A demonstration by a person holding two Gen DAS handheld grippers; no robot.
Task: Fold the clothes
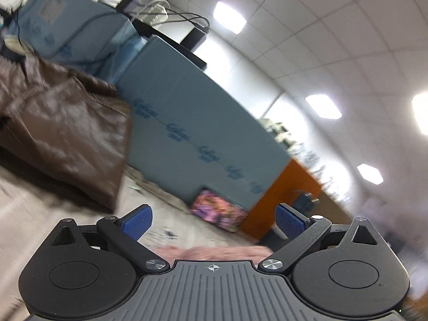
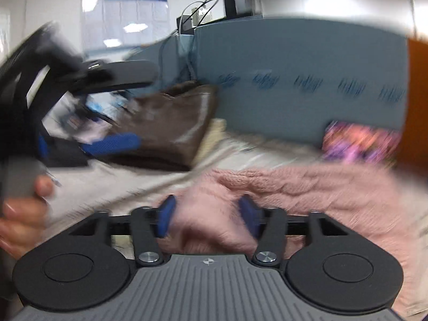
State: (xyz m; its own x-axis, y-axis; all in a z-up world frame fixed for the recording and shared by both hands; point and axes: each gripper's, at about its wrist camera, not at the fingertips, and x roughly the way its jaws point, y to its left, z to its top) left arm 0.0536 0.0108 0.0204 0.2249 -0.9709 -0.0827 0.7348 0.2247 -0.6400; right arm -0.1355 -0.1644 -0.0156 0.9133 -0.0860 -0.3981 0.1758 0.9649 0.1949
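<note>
Straddling: our right gripper (image 2: 208,218), fingers spread, pink fuzzy knit sweater (image 2: 307,187) between, stretching rightward.
Left gripper (image 1: 212,220): fingers apart, empty, lifted.

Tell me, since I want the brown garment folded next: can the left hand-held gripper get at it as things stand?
Probably yes. The left hand-held gripper is open with nothing between its fingers, and the brown leather garment lies ahead to its left on the pale cloth-covered surface, with nothing visible between them. Blur makes this uncertain.

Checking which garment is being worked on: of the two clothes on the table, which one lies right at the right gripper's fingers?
The fuzzy pink sweater: the right gripper has its open fingers around a bunch of it. The brown leather garment sits farther back, by the blue partition.
</note>
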